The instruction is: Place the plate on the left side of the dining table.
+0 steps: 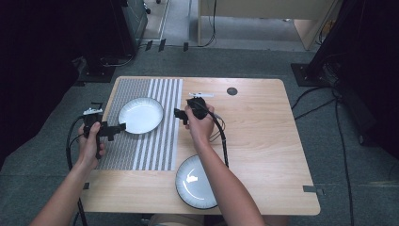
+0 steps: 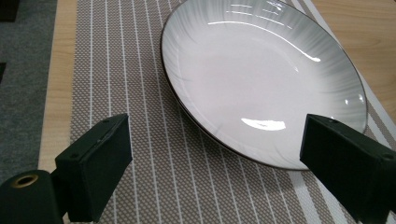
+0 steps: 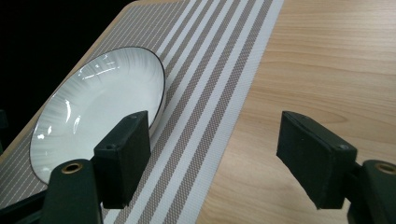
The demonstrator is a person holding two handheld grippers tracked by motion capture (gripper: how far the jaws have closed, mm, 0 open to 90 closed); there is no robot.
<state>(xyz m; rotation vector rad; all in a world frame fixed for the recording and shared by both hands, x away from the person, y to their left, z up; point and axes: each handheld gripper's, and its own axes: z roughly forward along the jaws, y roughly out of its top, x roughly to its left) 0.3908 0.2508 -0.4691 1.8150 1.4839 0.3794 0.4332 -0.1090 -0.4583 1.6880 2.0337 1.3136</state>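
Observation:
A white plate (image 1: 140, 115) with a thin dark rim lies on a grey-and-white striped placemat (image 1: 155, 150) at the table's left. My left gripper (image 1: 120, 127) sits just off the plate's near-left edge; in the left gripper view its jaws (image 2: 219, 135) stand wide open with the plate (image 2: 261, 79) just ahead and nothing between them. My right gripper (image 1: 179, 114) hovers at the placemat's right edge, to the right of the plate. Its jaws (image 3: 217, 135) are open and empty over the placemat (image 3: 210, 84) border, the plate (image 3: 98, 107) off to their left.
A second white plate (image 1: 193, 186) lies at the table's front edge, partly covered by the right forearm. A small black disc (image 1: 232, 91) sits near the back edge. The bare wooden table (image 1: 268, 141) stretches to the right. Cables trail across the floor on the right (image 1: 339, 136).

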